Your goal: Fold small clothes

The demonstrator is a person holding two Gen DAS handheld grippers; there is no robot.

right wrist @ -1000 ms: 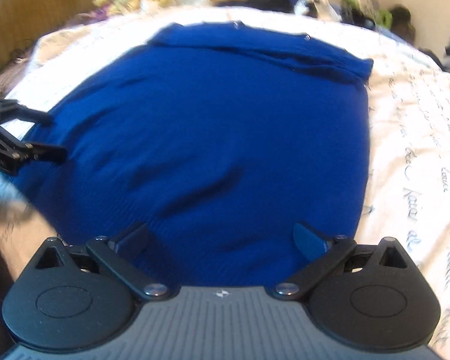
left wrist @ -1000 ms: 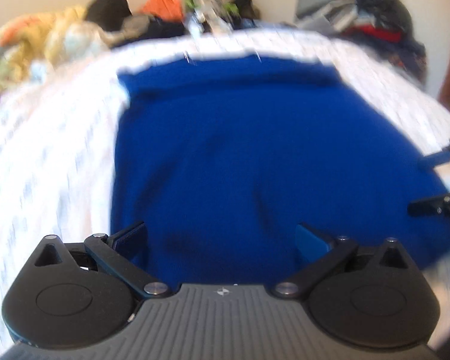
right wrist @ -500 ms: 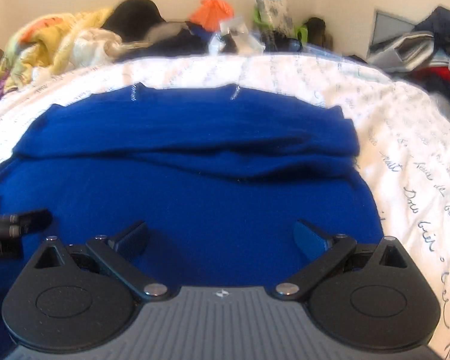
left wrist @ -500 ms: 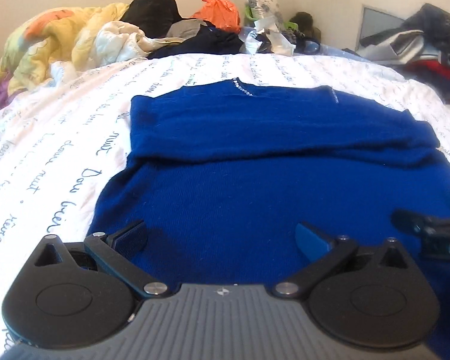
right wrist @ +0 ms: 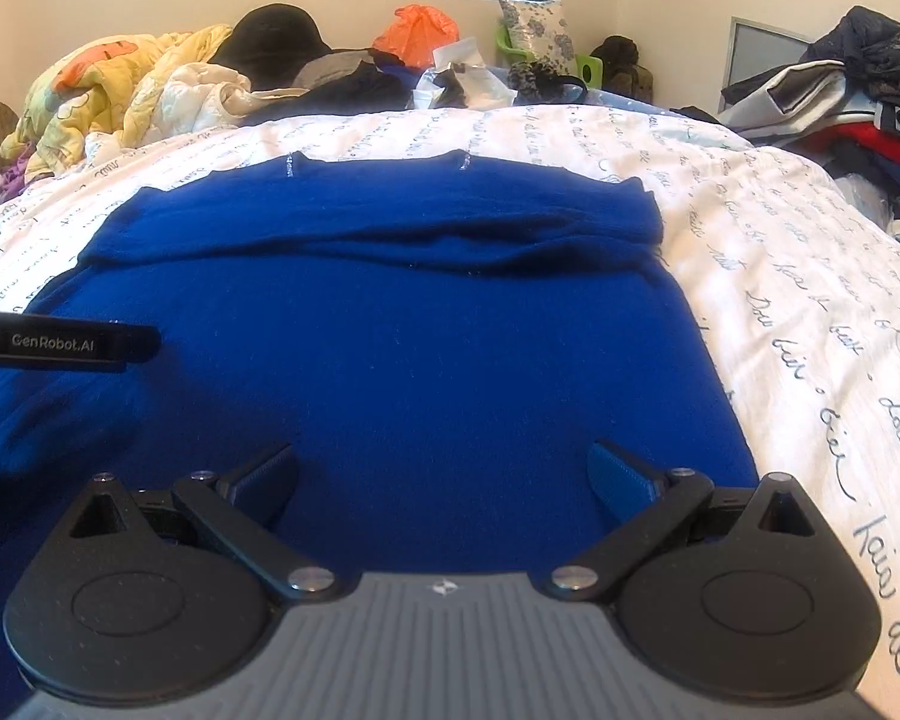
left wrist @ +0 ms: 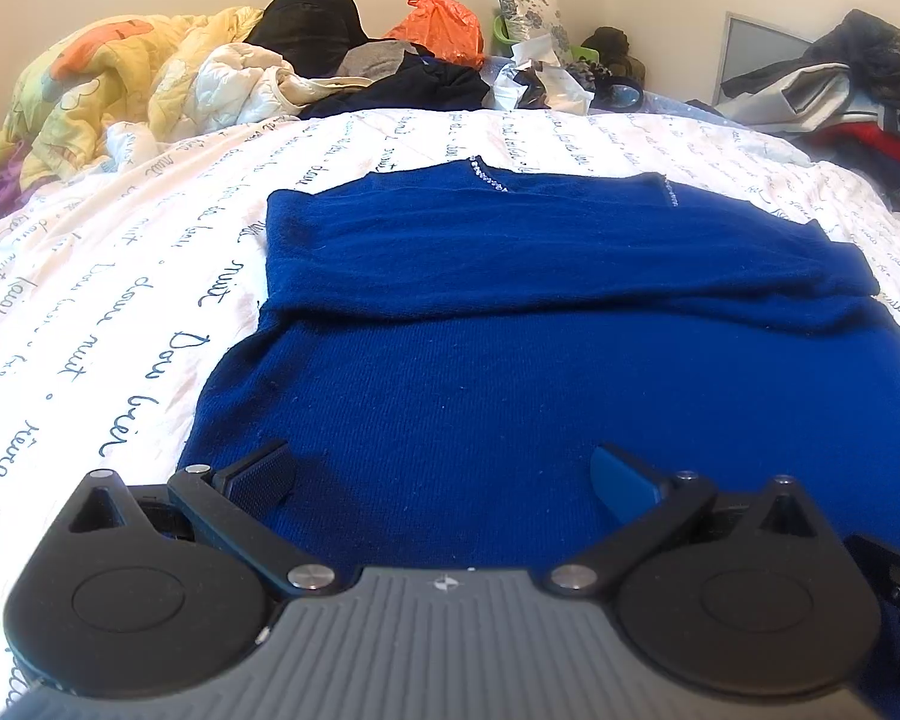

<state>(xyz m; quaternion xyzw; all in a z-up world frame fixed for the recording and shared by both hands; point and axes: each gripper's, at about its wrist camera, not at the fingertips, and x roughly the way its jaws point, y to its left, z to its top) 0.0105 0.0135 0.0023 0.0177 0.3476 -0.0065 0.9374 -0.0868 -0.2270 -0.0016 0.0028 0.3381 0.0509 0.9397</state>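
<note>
Dark blue knitted sweater [left wrist: 510, 360] lies spread flat on the bed's white sheet with dark cursive script [left wrist: 120, 312]. Its far portion is folded toward the near side as a band across the full width; two short lines of pale stitching show at the far edge in both views.

Left tool [left wrist: 444, 474]: jaws wide apart, nothing between them, low over the near left part of the sweater. Its ribbed left pad [left wrist: 258, 480] sits at the sweater's left edge; contact with the cloth cannot be told.

Right tool [right wrist: 444, 474]: jaws likewise wide, holding nothing, low over the near right part of the sweater [right wrist: 390, 372]. In the right wrist view one black finger of the left tool enters from the left, over the sweater.

Containers: an orange plastic bag [left wrist: 438, 18] stands among the clutter beyond the bed; contents not visible.

Writing: the finger seen in the right wrist view reads "GenRobot.AI". The sheet script [right wrist: 822, 324] is partly legible: "nuit", "bien", "Dou...".

Other: yellow floral quilt [left wrist: 108, 78] bunched at far left, black hat [right wrist: 270, 39] beside it, pile of dark and red clothes [left wrist: 858, 96] at far right.
</note>
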